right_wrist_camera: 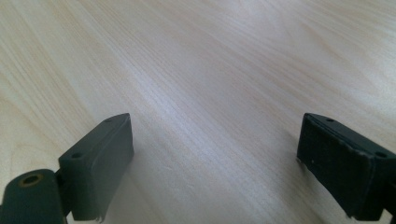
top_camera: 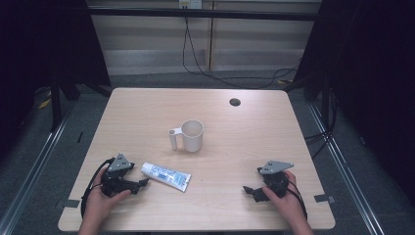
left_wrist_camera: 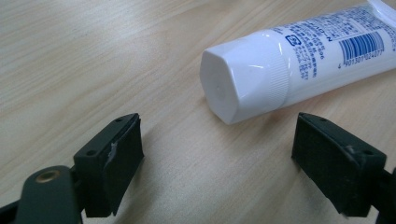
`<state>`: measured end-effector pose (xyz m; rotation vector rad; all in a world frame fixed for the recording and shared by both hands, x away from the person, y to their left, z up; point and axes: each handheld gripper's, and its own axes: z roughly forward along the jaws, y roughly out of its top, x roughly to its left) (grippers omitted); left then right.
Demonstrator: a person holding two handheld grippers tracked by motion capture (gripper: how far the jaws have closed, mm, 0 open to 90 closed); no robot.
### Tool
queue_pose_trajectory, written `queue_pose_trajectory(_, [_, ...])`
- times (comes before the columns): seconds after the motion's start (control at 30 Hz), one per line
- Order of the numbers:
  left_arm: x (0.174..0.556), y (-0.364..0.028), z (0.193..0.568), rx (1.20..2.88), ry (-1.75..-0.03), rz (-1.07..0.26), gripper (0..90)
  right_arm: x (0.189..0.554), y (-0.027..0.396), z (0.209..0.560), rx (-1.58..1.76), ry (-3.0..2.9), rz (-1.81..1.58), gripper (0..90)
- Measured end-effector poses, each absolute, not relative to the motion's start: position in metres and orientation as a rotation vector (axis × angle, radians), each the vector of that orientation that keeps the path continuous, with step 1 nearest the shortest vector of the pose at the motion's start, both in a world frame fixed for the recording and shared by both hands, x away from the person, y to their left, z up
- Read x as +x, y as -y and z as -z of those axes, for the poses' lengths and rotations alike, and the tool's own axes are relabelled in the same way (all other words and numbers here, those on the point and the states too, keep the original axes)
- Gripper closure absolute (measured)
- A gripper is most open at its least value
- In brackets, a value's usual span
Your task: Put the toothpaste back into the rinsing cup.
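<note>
Looking down from the high view, I see the toothpaste tube point(top_camera: 166, 176) lying flat just beside my left gripper point(top_camera: 145, 182), near the cup point(top_camera: 192, 135); my right gripper point(top_camera: 247, 190) rests well apart. In the left gripper view, jaws stand wide, empty, the tube's cap point(left_wrist_camera: 243, 81) just ahead. In the right gripper view, jaws gape over bare table point(right_wrist_camera: 210, 70).

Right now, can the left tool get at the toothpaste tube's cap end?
Probably yes. The left tool is open, and the toothpaste tube lies flat on the table with its white cap just ahead of the jaws. Nothing stands between them; the mug sits farther back.
</note>
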<state>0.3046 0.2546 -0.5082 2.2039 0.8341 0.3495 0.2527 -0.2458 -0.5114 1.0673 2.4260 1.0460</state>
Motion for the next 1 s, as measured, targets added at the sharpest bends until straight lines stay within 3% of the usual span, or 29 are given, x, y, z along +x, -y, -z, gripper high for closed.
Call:
queue_pose_trajectory(0.23, [0.307, -0.248, 0.501, 2.277, -0.786, -0.334, 20.5, 0.253, 0.246, 0.511, 1.068, -2.426, -1.046, 10.2])
queue_pose_trajectory(0.6, [0.313, -0.232, 0.469, 2.575, -0.577, -0.349, 20.5, 0.253, 0.246, 0.511, 1.067, -2.426, -1.046, 10.1])
queue_pose_trajectory(1.0, [0.326, -0.208, 0.447, 2.693, -0.42, -0.347, 20.5, 0.253, 0.246, 0.511, 1.068, -2.426, -1.046, 10.1])
